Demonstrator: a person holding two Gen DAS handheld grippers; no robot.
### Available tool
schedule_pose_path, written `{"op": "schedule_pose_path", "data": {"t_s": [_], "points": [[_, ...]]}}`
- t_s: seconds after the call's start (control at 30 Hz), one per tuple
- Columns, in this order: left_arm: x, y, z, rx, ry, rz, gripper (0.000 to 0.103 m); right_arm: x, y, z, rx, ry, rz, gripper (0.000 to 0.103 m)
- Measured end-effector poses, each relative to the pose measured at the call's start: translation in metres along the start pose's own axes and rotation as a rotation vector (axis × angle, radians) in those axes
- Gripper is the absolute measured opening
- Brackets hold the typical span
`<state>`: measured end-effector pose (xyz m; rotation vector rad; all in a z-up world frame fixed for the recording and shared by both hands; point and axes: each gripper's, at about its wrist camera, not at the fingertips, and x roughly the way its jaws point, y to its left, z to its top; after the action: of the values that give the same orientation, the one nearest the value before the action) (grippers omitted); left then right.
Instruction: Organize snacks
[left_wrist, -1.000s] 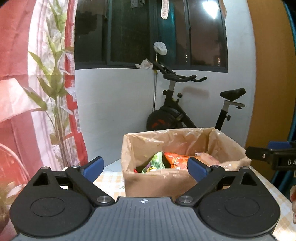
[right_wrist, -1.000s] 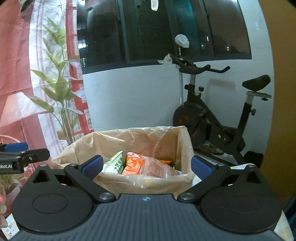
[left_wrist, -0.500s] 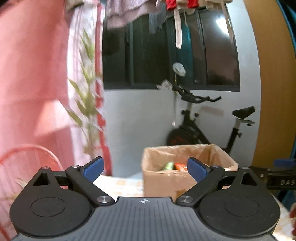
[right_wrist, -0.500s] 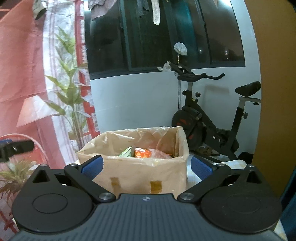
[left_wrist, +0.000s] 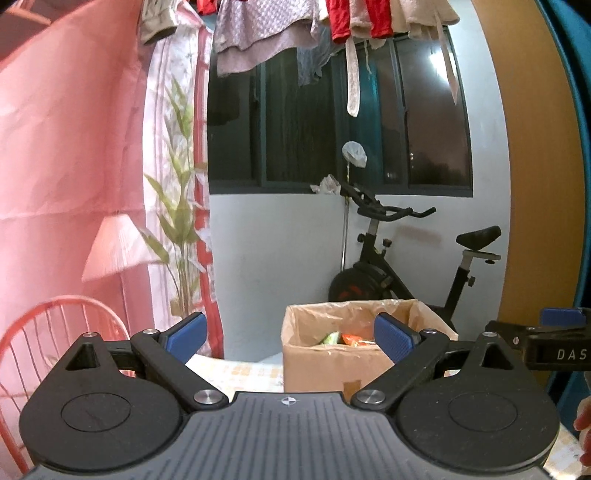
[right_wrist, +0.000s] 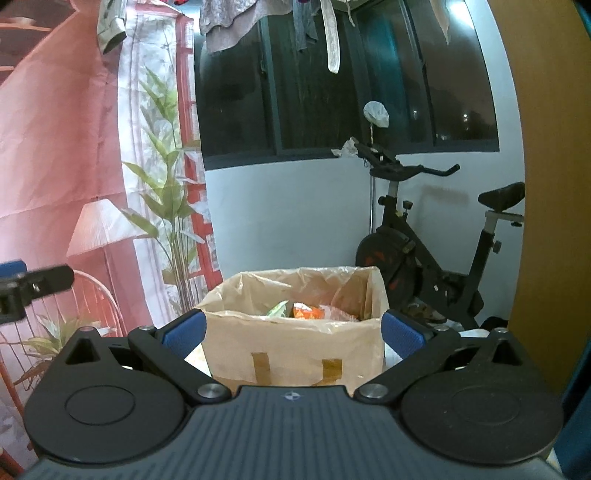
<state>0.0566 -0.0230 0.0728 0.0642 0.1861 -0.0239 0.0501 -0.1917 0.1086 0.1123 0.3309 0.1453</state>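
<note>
One cardboard box (right_wrist: 295, 339), lined with a thin plastic bag, stood on a checked tablecloth (left_wrist: 240, 373), two strips of brown tape on its near face. Inside lay snack packets (right_wrist: 308, 312): one green and one orange could be made out, perhaps a third pale one at the right, though the liner blurred it. Far behind stood one exercise bike (right_wrist: 424, 258) against the white wall, laundry (left_wrist: 295, 33) hanging above a dark window, and a printed pink backdrop (left_wrist: 74, 147) on the left.

Nothing stood between either tool and the box. The left gripper (left_wrist: 291, 334) was held level, near and left of the box, its blue pads spread wide and empty. The right gripper (right_wrist: 293, 332) faced the box squarely, jaws equally wide, gripping nothing, the box framed between its fingers but further off.
</note>
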Motion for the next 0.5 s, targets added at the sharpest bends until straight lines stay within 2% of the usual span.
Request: {"op": "schedule_pose_path", "data": {"t_s": [0.1, 0.5], "points": [[-0.001, -0.0014, -0.0017, 0.004, 0.003, 0.01, 0.098, -0.0031, 0.0005, -0.0009, -0.012, -0.024, -0.018, 0.103], [-0.001, -0.0003, -0.005, -0.005, 0.028, 0.012, 0.098, -0.0023, -0.0082, -0.0038, 0.024, -0.01, -0.017, 0.103]]}}
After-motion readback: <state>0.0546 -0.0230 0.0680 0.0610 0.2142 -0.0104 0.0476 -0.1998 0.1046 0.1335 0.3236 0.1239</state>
